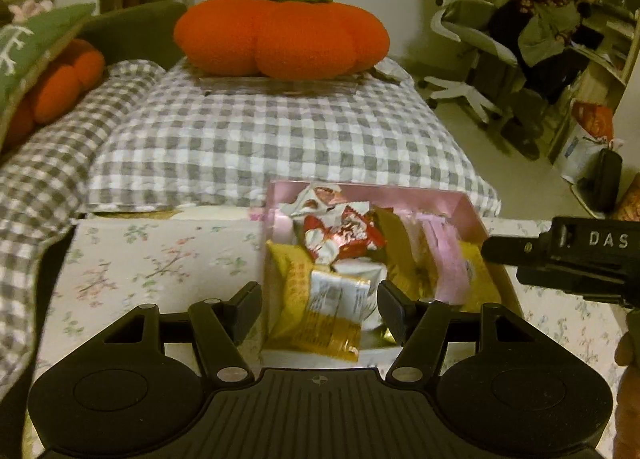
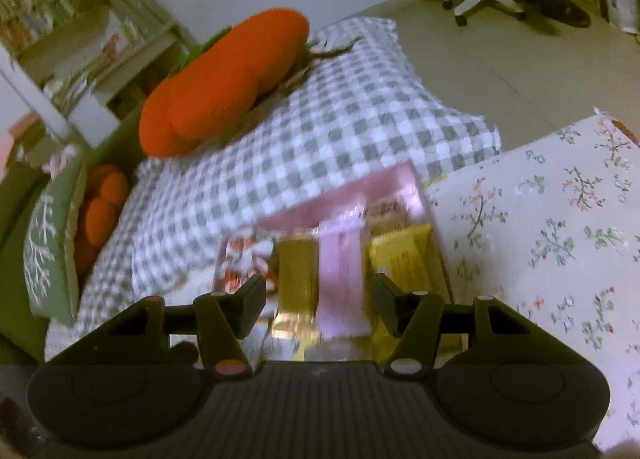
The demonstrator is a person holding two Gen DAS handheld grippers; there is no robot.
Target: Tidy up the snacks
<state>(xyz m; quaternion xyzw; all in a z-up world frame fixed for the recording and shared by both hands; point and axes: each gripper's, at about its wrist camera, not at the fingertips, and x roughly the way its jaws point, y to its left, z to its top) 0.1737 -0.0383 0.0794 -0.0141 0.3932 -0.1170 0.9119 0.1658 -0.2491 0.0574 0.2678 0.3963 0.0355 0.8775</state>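
Observation:
A pink box (image 1: 460, 199) sits on the floral tablecloth (image 1: 140, 259) and holds several snack packets: red-white ones (image 1: 340, 227), pink ones (image 1: 444, 255) and yellow ones. My left gripper (image 1: 320, 311) is open over the box's near end, its fingers either side of a yellow-silver packet (image 1: 324, 311) without touching it. In the right wrist view, my right gripper (image 2: 318, 307) is open above the same box (image 2: 384, 183), with a gold packet (image 2: 298, 279) and a pink packet (image 2: 342, 279) between its fingers. The right gripper's body (image 1: 568, 259) shows at the right of the left wrist view.
A grey checked cushion (image 1: 260, 139) lies behind the box with an orange pumpkin pillow (image 1: 280, 35) on it. A green cushion (image 1: 24, 55) lies at the left. A white office chair (image 1: 468, 47) stands on the floor at the right.

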